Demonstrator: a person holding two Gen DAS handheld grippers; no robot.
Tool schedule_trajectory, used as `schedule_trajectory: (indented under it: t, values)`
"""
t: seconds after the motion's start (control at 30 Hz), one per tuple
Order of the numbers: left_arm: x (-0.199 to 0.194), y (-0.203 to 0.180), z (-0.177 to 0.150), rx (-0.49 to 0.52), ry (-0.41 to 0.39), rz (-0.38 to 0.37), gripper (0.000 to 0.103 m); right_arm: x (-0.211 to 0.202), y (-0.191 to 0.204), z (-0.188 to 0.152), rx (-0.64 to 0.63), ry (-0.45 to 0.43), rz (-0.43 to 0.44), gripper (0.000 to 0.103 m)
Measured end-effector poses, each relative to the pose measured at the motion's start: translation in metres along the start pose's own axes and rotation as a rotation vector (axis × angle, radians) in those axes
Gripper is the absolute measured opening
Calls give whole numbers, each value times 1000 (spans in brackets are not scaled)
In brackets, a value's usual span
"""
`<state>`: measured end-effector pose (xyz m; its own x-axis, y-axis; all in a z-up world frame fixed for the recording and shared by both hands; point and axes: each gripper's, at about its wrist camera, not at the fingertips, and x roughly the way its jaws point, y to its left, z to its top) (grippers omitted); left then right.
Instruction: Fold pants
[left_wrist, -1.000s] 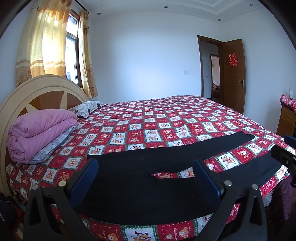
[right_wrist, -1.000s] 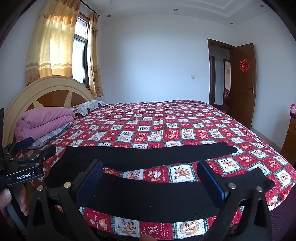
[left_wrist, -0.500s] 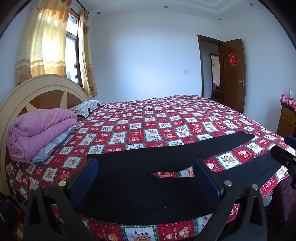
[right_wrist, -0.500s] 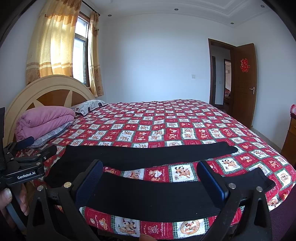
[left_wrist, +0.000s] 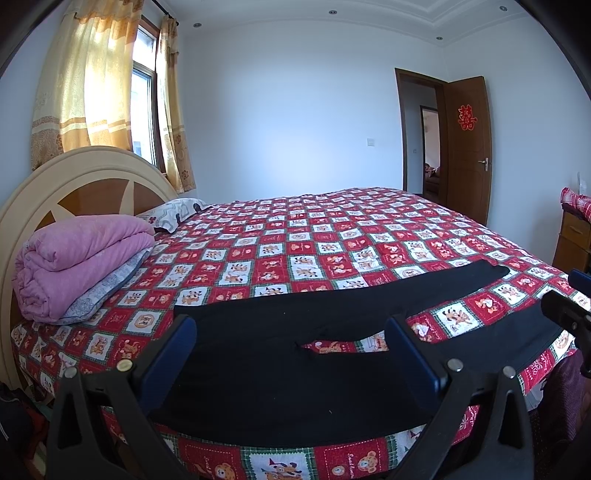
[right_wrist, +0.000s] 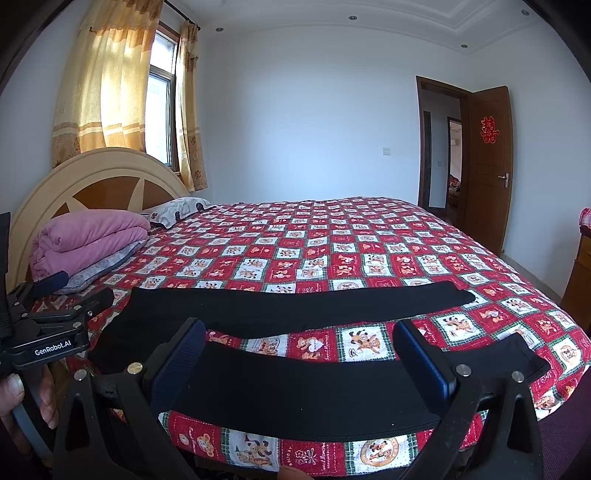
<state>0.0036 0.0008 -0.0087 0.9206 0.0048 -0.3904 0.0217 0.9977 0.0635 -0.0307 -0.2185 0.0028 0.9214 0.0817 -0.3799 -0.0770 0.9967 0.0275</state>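
Note:
Black pants (left_wrist: 280, 373) lie flat along the near edge of the bed (left_wrist: 332, 236), waist to the left, two legs stretching right with a gap between them. In the right wrist view the pants (right_wrist: 295, 384) show as two long black legs. My left gripper (left_wrist: 291, 354) is open and empty, held above the waist and crotch area. My right gripper (right_wrist: 299, 354) is open and empty, held above the near leg. The left gripper also shows at the left edge of the right wrist view (right_wrist: 55, 314), and the right gripper at the right edge of the left wrist view (left_wrist: 569, 310).
A folded pink quilt (left_wrist: 81, 258) and a pillow (left_wrist: 173, 214) lie by the wooden headboard (left_wrist: 74, 184) on the left. A wooden cabinet (left_wrist: 572, 236) stands at the right. An open door (left_wrist: 465, 147) is at the far right wall.
Both views have shifted only very slightly. The pants and both grippers stay as they were.

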Motion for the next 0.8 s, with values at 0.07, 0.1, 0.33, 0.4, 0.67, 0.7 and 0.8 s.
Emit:
schedule_trajectory:
  t: [0.07,0.1,0.33,0.4,0.67,0.7,0.8]
  values:
    - [0,0,0,-1,2,-1,103,0,0,0,0,1,0,102]
    - [1,0,-1,-1,2,-1,103,0,1,-1,-1,2,0,102]
    - [6,2,-16,0,14,1,103,4,1,-6,-8,13,0,102]
    - [8,2,-18,1,20,2,103,6,0,-5,-8,17,-1,102]
    - [63,35,-28,17,108,107,103,31,-6,-14,-7,68,8,102]
    - [76,51,-30,1,125,132,103,36,-9,-16,-3,82,5,102]
    - [110,96,-35,-43,178,192,103,55,-16,-26,10,128,-22,102]
